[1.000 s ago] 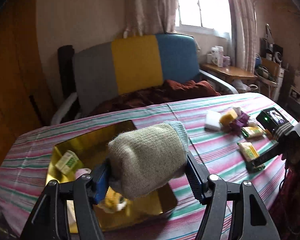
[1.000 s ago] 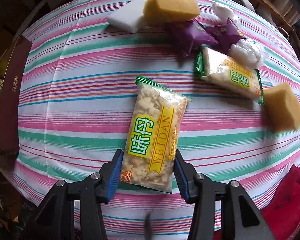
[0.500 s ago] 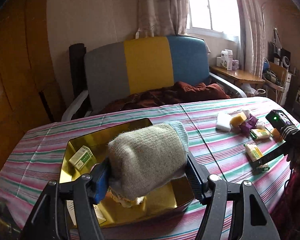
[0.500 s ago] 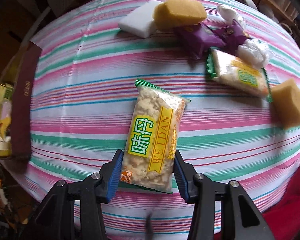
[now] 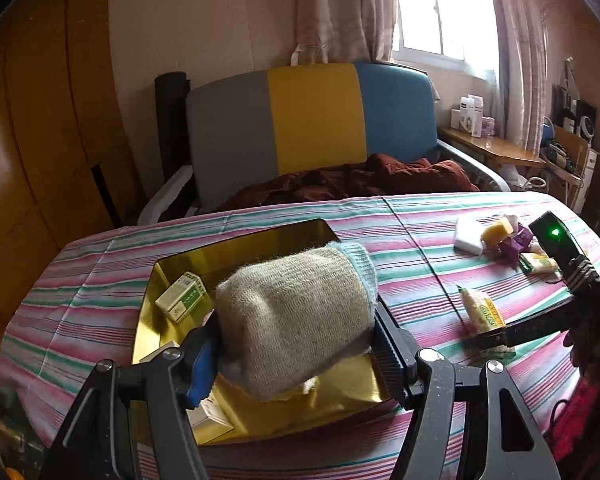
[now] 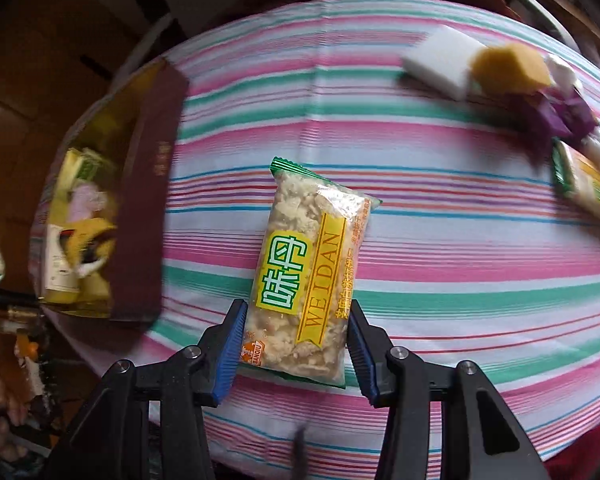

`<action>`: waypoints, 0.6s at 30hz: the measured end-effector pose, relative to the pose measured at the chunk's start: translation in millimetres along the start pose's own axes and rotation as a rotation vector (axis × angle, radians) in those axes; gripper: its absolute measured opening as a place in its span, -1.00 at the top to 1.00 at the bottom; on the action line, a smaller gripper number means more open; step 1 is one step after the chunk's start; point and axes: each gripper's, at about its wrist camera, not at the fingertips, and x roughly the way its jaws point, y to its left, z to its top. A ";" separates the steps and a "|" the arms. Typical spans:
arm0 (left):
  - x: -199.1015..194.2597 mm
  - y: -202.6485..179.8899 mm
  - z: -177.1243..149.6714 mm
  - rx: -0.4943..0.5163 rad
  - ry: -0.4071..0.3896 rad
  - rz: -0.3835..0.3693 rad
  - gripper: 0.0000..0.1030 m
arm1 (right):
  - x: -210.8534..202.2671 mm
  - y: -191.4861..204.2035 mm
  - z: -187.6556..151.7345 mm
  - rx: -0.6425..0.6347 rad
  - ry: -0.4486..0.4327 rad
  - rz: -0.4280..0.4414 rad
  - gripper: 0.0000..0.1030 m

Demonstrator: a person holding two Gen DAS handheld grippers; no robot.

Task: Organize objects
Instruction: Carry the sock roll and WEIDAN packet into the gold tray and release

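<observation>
Left tool (image 5: pixel 296 354) first: it is clamped on a rolled grey-beige knitted sock with a pale blue cuff (image 5: pixel 296 312), one finger pressing each side, and the bundle hangs above the gold-lined rectangular box (image 5: pixel 260 240) that sits on the counter, which is covered in a pink, green and white striped cloth (image 5: pixel 412 236). Inside the box lies a small cream and green carton (image 5: pixel 180 297) near the far left corner, with another pale carton (image 5: pixel 210 420) at the near edge; something yellow shows under the sock, too hidden to name.

Over to the right tool (image 6: pixel 294 350): its blue-padded fingers (image 6: pixel 231 350) sit either side of the clear snack packet with a yellow and green label (image 6: pixel 304 276), touching its lower end, and the packet lies flat on the striped cloth. From the left wrist view the same packet (image 5: pixel 482 312) sits under the right tool's dark fingers, well apart from the box.

At the far right of the counter there is a cluster: a white foam block (image 6: pixel 440 62), a yellow sponge (image 6: pixel 510 70) resting against it, purple wrapped sweets (image 6: pixel 560 114) just beside, and a second green-edged snack packet (image 6: pixel 588 184). The maroon outer wall of the box (image 6: pixel 148 216) stands to the left of the packet.

Behind the counter is a chair with a grey, yellow and blue back (image 5: pixel 312 118).
</observation>
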 end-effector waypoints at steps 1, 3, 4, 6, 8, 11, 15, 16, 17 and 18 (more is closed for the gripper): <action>0.5 2.1 -0.4 -0.003 0.002 0.001 -0.31 | -1.9 4.8 1.2 -0.009 -0.009 0.011 0.06; 2.1 5.2 -1.3 -0.008 0.007 0.005 -0.31 | -5.3 17.5 2.1 -0.027 -0.031 0.031 0.06; 2.7 7.0 -1.8 -0.009 0.009 0.007 -0.31 | -7.1 24.5 3.6 -0.039 -0.042 0.043 0.06; 4.4 9.5 -2.8 -0.013 0.014 0.010 -0.31 | -14.6 33.6 6.2 -0.060 -0.057 0.061 0.06; 7.1 11.2 -3.5 -0.016 0.021 0.010 -0.31 | -24.4 44.5 8.4 -0.080 -0.069 0.080 0.06; 12.6 15.8 -7.4 -0.027 0.039 0.008 -0.31 | -26.6 64.3 15.1 -0.115 -0.086 0.103 0.06; 22.8 32.4 -17.1 -0.066 0.084 0.022 -0.31 | -22.9 94.6 27.4 -0.164 -0.099 0.124 0.06; 25.1 36.3 -18.7 -0.074 0.090 0.028 -0.32 | -20.7 101.5 30.5 -0.180 -0.099 0.122 0.06; 27.1 41.9 -21.3 -0.086 0.096 0.037 -0.32 | -18.8 107.3 33.5 -0.193 -0.099 0.120 0.06; 29.9 50.6 -23.4 -0.106 0.105 0.050 -0.31 | -17.0 112.9 36.8 -0.204 -0.099 0.119 0.06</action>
